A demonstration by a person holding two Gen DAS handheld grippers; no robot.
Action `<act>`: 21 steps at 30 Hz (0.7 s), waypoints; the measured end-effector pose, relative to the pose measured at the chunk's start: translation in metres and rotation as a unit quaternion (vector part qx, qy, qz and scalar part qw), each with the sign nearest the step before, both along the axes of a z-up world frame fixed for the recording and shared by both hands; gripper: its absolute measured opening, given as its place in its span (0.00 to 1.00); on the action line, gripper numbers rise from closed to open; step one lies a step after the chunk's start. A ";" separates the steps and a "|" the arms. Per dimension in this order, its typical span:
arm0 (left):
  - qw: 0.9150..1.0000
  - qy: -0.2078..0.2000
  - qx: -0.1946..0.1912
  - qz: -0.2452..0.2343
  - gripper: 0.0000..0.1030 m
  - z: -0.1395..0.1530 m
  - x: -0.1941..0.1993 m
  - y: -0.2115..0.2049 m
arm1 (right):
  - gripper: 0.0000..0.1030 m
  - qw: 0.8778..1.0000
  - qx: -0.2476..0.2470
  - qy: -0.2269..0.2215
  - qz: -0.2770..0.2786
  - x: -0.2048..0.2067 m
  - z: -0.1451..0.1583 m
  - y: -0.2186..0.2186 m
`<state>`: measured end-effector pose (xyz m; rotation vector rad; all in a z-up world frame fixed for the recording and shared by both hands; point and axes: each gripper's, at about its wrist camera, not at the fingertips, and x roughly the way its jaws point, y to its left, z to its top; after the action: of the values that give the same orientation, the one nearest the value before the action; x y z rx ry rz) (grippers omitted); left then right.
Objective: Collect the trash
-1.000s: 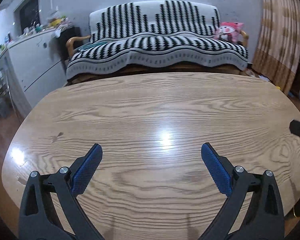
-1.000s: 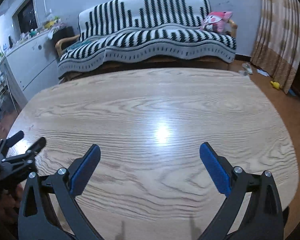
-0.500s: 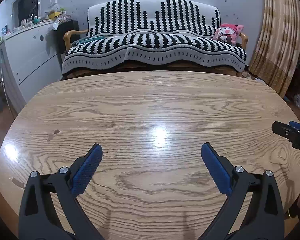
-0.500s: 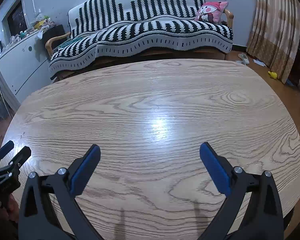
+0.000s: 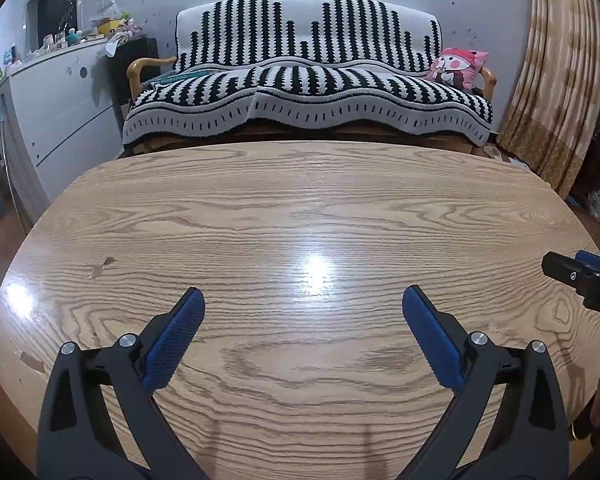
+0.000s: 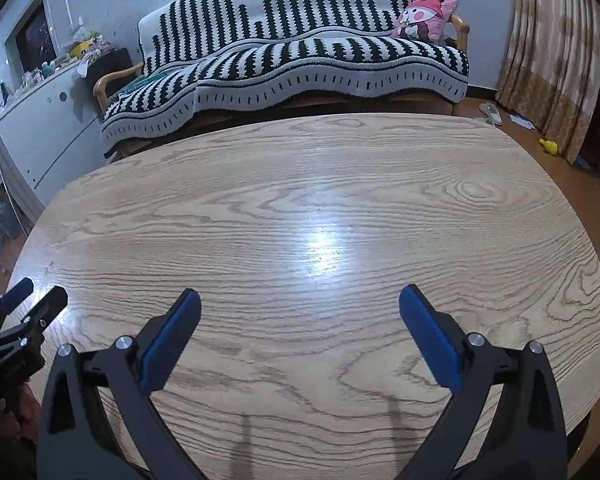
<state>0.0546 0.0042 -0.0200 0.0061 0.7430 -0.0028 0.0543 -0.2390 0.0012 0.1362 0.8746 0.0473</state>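
My left gripper (image 5: 304,300) hangs open over the near part of a bare oval wooden table (image 5: 300,208), nothing between its blue pads. My right gripper (image 6: 300,298) is open too, above the same table (image 6: 340,184), and holds nothing. In the left wrist view the right gripper's tip (image 5: 580,280) pokes in at the right edge. In the right wrist view the left gripper (image 6: 24,308) shows at the left edge. No trash lies on the tabletop in either view. Small scraps (image 6: 520,120) and a yellow item (image 6: 550,146) lie on the floor by the curtain.
Behind the table stands a sofa with a black-and-white striped cover (image 5: 308,92) and a pink cushion (image 5: 456,68). A white cabinet (image 5: 60,112) with clutter on top lines the left wall. A beige curtain (image 5: 560,80) hangs at the right.
Both cameras have shifted and tilted a little, so the table and sofa sit differently in frame. In the left wrist view the right gripper's tip shows further in. Both grippers stayed open.
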 end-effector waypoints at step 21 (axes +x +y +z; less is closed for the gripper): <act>1.000 0.005 -0.005 0.000 0.93 -0.005 -0.007 -0.003 | 0.93 1.000 -0.007 -0.002 -0.001 -0.004 0.001 0.002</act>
<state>0.0476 0.0015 -0.0248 -0.0033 0.7528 -0.0063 0.0502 -0.2369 0.0027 0.1228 0.8710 0.0395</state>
